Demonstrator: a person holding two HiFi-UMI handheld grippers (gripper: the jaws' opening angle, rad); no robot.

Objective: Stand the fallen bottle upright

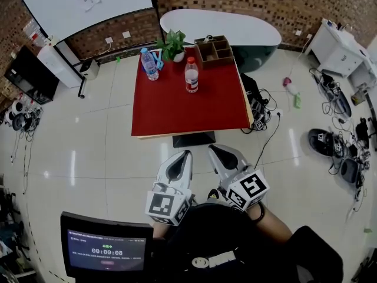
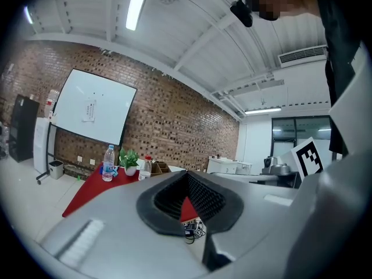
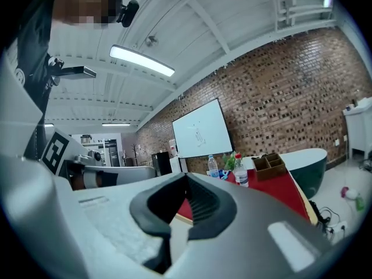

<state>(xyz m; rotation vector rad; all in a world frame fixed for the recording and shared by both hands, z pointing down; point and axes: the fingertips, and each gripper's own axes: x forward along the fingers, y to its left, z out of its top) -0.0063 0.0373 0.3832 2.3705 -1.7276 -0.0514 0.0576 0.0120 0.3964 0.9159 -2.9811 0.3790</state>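
Note:
On the red table (image 1: 177, 108) two clear bottles stand upright: a blue-capped one (image 1: 149, 63) at the far left and a red-capped one (image 1: 191, 75) near the far middle. I see no bottle lying down. Both grippers hang side by side over the floor, short of the table's near edge and pointing at it. The left gripper (image 1: 186, 153) has its jaws together with nothing between them, and so does the right gripper (image 1: 212, 148). The left gripper view shows both bottles (image 2: 108, 163) (image 2: 145, 168) far beyond its jaws. In the right gripper view they (image 3: 213, 166) (image 3: 240, 170) are just as distant.
A potted plant (image 1: 172, 45) and a wooden organiser box (image 1: 214, 50) stand at the table's far edge. Behind it is a dark tub (image 1: 235, 37); a whiteboard (image 1: 88, 5) stands at the back left. Cables (image 1: 262, 108) lie right of the table. A screen (image 1: 106, 249) sits near my left.

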